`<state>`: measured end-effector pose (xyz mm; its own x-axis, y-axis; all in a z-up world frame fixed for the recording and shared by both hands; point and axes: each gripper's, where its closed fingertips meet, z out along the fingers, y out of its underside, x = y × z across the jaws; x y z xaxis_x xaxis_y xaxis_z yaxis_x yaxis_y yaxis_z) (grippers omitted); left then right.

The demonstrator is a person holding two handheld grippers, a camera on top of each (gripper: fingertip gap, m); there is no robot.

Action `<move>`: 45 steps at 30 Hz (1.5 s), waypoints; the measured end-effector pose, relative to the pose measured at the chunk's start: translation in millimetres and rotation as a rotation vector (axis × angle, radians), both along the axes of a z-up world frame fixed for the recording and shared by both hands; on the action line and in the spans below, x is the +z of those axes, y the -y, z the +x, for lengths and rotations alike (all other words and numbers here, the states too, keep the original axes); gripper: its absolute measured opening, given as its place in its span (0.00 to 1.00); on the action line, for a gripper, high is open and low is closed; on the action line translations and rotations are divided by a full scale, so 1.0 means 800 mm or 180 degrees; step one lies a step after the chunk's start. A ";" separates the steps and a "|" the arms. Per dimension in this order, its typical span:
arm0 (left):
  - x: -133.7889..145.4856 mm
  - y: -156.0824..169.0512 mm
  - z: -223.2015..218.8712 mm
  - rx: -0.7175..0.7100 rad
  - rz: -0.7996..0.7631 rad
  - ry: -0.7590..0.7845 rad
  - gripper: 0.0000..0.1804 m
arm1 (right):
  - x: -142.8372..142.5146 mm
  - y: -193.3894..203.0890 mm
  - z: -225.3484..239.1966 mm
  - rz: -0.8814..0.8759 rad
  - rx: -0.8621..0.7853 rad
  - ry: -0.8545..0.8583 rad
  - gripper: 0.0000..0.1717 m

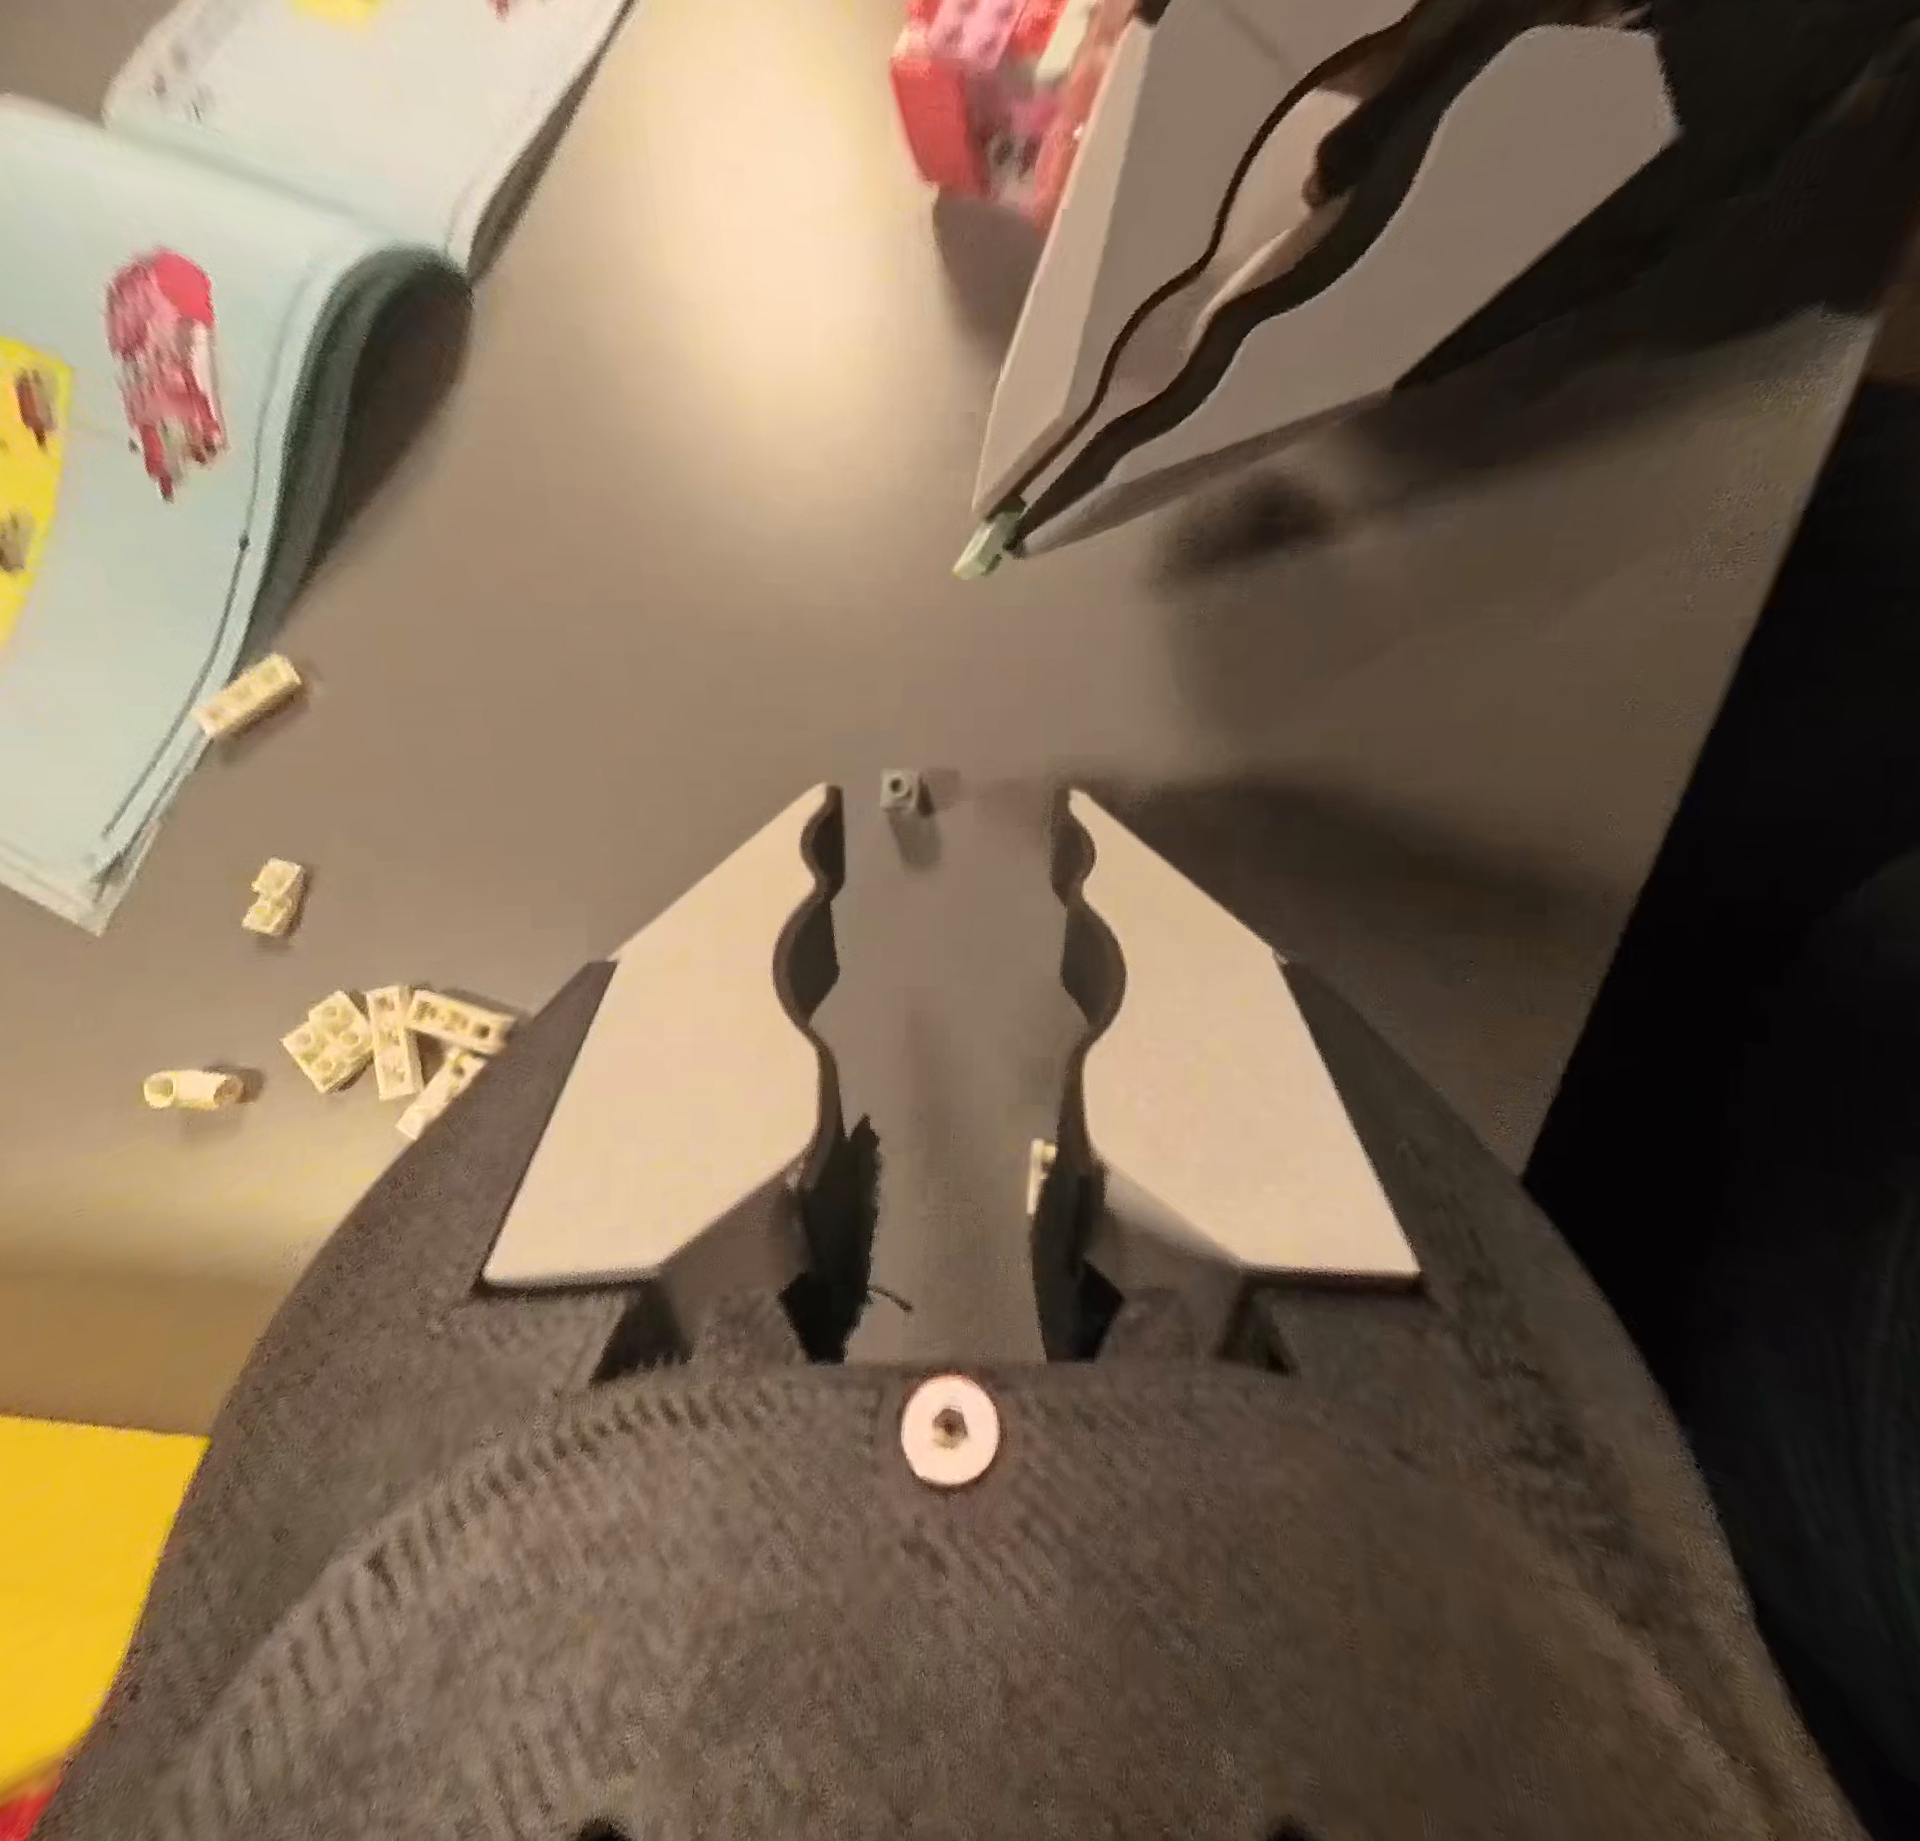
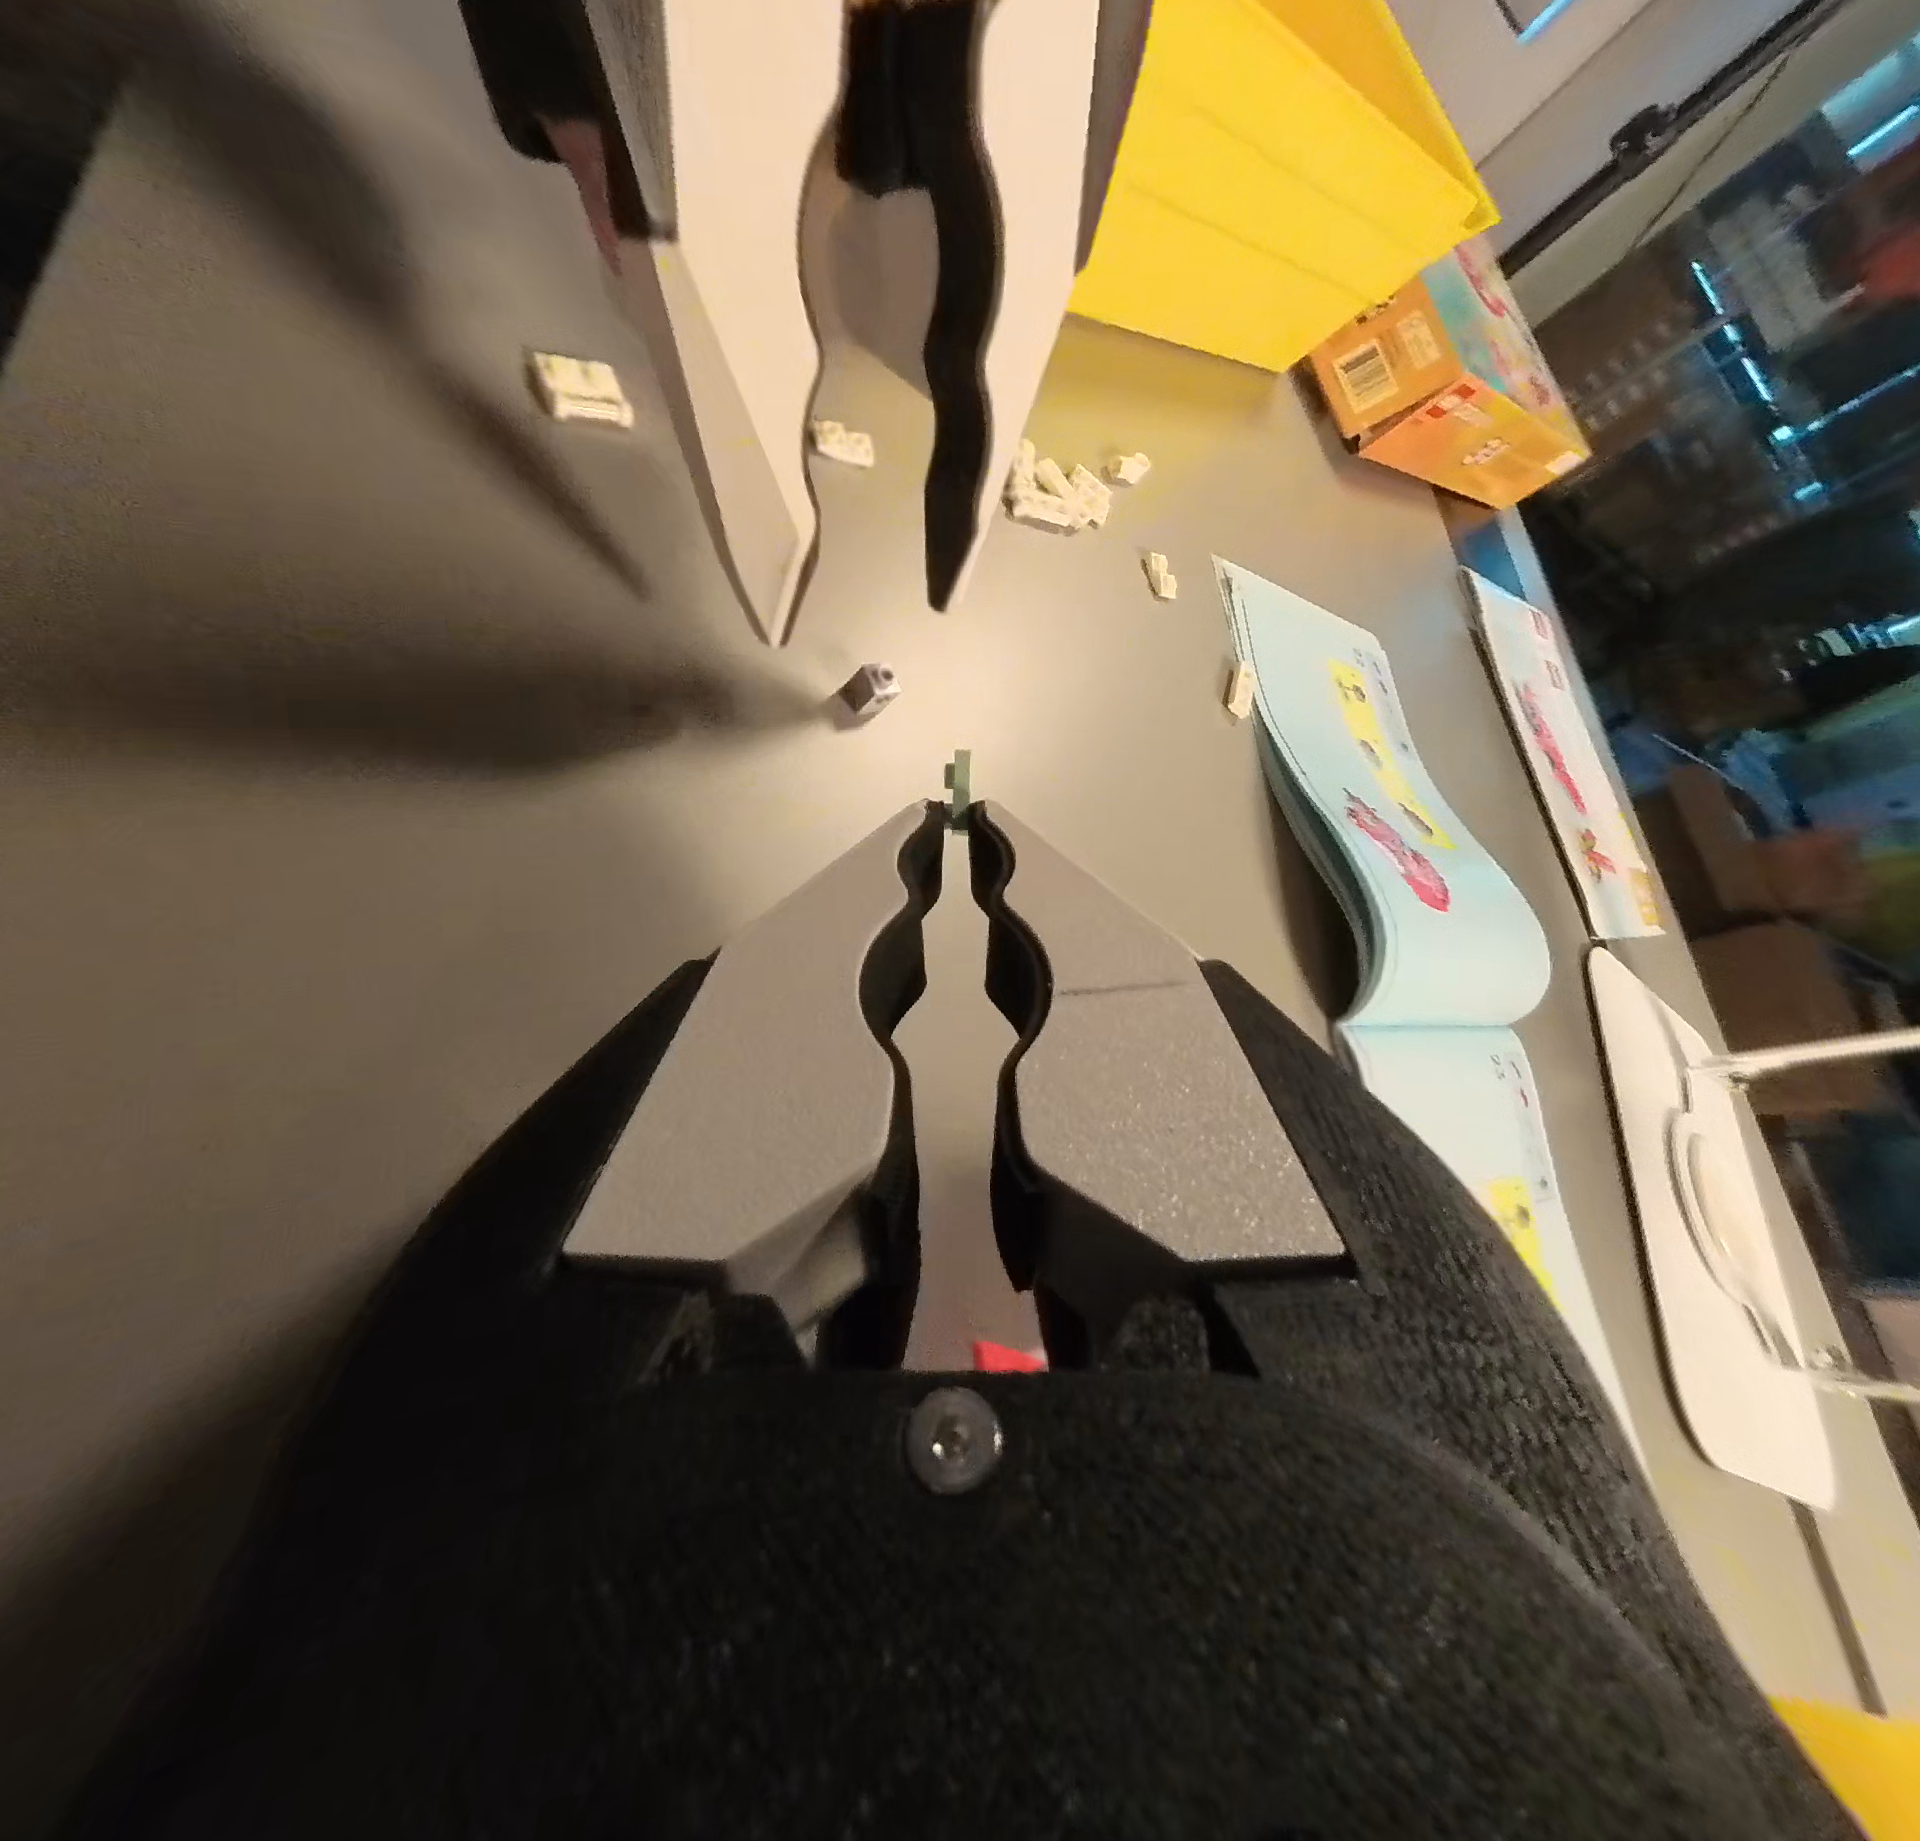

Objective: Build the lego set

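Green plate pinched in right hand-held gripper — grey brick btwn open left tips.

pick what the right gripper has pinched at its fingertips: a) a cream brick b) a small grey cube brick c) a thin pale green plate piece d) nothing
c: the right gripper is closed on a thin pale green plate piece, while the small grey cube brick sits loose on the table.

A pale green plate, a grey brick, cream pieces, a yellow bin and light blue booklets are seen on the grey desk.
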<state>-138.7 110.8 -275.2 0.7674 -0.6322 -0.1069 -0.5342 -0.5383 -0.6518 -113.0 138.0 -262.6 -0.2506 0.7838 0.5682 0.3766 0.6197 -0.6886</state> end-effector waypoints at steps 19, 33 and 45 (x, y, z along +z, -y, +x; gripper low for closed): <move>-0.003 -0.023 -0.005 -0.0475 0.0834 -0.0989 0.04 | -0.002 -0.016 -0.019 -0.1138 -0.0517 -0.0037 0.01; 0.041 -0.036 -0.007 -0.1436 0.3607 -0.3494 0.03 | 0.018 -0.006 -0.032 -0.2077 -0.0438 -0.0129 0.01; 0.027 -0.014 0.005 -0.1957 0.3985 -0.3905 0.03 | 0.010 0.014 -0.027 -0.2005 -0.0173 0.0041 0.02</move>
